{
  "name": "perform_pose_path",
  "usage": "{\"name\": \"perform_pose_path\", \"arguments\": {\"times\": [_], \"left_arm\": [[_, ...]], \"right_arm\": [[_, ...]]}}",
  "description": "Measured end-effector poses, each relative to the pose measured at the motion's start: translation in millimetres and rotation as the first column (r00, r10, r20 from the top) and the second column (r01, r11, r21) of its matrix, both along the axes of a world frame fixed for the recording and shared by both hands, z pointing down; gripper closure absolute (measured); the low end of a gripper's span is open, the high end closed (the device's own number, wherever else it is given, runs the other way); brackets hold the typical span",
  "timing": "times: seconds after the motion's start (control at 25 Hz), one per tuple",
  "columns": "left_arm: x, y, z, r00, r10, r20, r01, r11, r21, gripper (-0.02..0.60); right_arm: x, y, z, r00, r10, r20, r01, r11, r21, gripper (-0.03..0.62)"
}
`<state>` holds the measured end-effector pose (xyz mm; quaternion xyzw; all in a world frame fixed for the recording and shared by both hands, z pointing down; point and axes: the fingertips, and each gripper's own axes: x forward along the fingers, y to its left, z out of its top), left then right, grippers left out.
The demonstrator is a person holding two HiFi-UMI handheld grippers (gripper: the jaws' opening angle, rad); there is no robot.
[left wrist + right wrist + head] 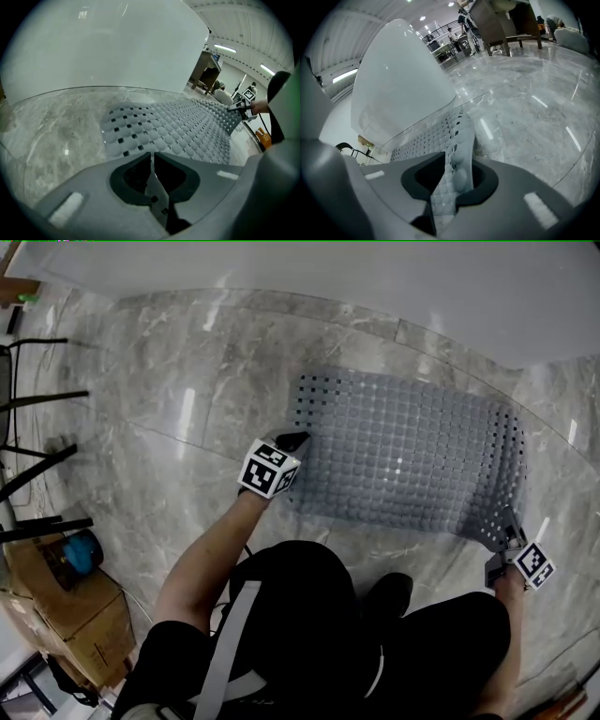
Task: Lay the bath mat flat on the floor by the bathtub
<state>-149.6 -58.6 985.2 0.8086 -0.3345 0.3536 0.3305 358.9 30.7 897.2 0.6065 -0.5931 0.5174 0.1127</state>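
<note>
1. Mat first: we see the grey bath mat [403, 460] on the shiny floor [187, 409], just beside the white bathtub [375, 277].
2. Its long side runs left to right in the head view, along the bathtub.
3. We see the left gripper [292, 442] pinching the mat's near left edge, jaws almost together.
4. We see the right gripper [509, 538] biting the near right corner, which curls up off the floor. The left part lies flat.
</note>
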Motion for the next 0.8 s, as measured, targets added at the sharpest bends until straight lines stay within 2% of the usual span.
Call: {"name": "perform_pose_path", "arguments": {"times": [0.12,0.16,0.2,0.28,0.48,0.64,0.8], "left_arm": [[-3,16,11,0.998,0.034,0.061,-0.035,0.999,0.003,0.543],[-6,14,14,0.994,0.054,0.093,-0.056,0.998,0.013,0.546],[-9,12,16,0.989,0.076,0.123,-0.08,0.997,0.022,0.575],[-10,7,21,0.982,0.103,0.156,-0.109,0.993,0.035,0.574],[-21,-14,22,0.984,0.04,0.172,-0.049,0.998,0.046,0.568],[-26,-20,22,0.977,0.08,0.199,-0.092,0.995,0.049,0.568],[-25,-47,24,0.978,0.045,0.206,-0.058,0.996,0.061,0.572]], "right_arm": [[4,5,1,1.0,0.014,0.003,-0.014,1.0,-0.006,0.516],[3,5,2,1.0,0.013,0.001,-0.013,1.0,-0.009,0.516],[2,5,3,1.0,0.011,-0.003,-0.011,1.0,-0.012,0.516],[1,6,3,1.0,0.01,-0.021,-0.01,1.0,-0.02,0.516],[5,16,-5,0.997,-0.006,-0.08,0.004,1.0,-0.017,0.477],[14,22,-9,0.996,0.042,-0.084,-0.042,0.999,-0.001,0.454],[24,31,-6,0.994,0.099,-0.035,-0.099,0.995,-0.008,0.448]]}}
